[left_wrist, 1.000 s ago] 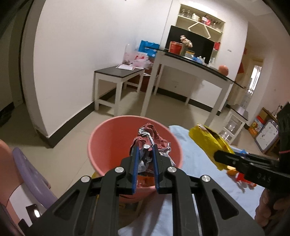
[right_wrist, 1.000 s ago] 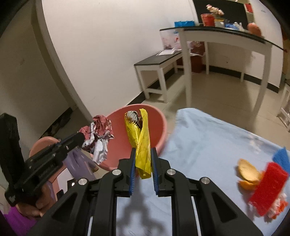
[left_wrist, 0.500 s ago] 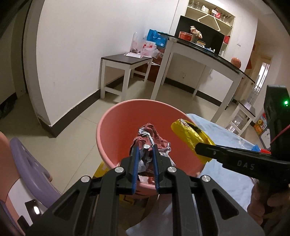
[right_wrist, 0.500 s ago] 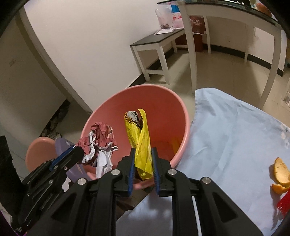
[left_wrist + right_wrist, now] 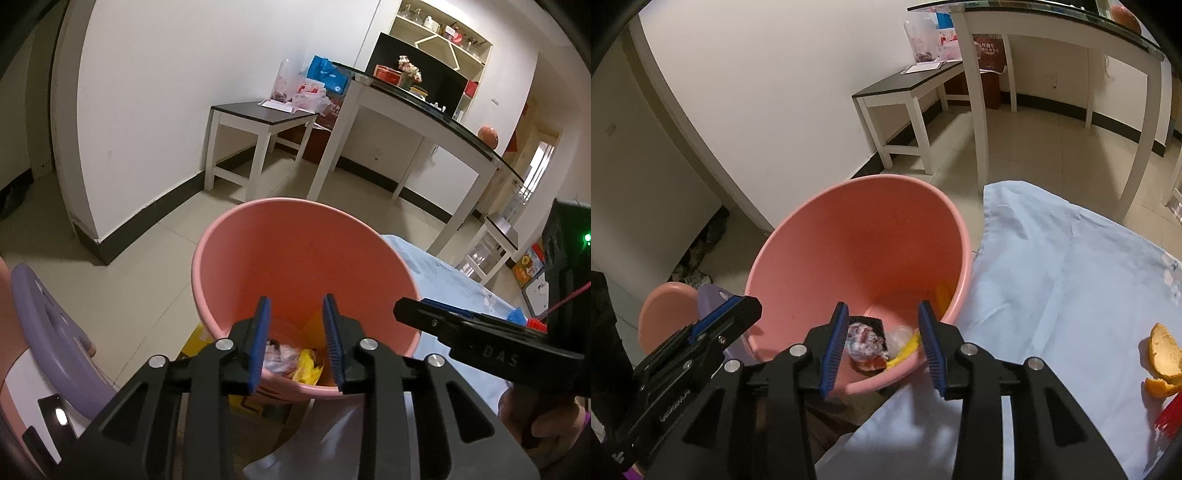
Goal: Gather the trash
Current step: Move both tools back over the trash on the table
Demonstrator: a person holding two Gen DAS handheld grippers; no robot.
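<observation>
Crinkled foil wrapper (image 5: pixel 866 341) and yellow wrapper (image 5: pixel 308 367) now lie in the round pink bucket (image 5: pixel 295 258), below both just-opened, empty hand-held grippers (image 5: pixel 295 339) (image 5: pixel 882 343).

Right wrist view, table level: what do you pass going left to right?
Left gripper → pink bucket with wrappers at its bottom → light blue tablecloth → orange peel at the right edge.
</observation>
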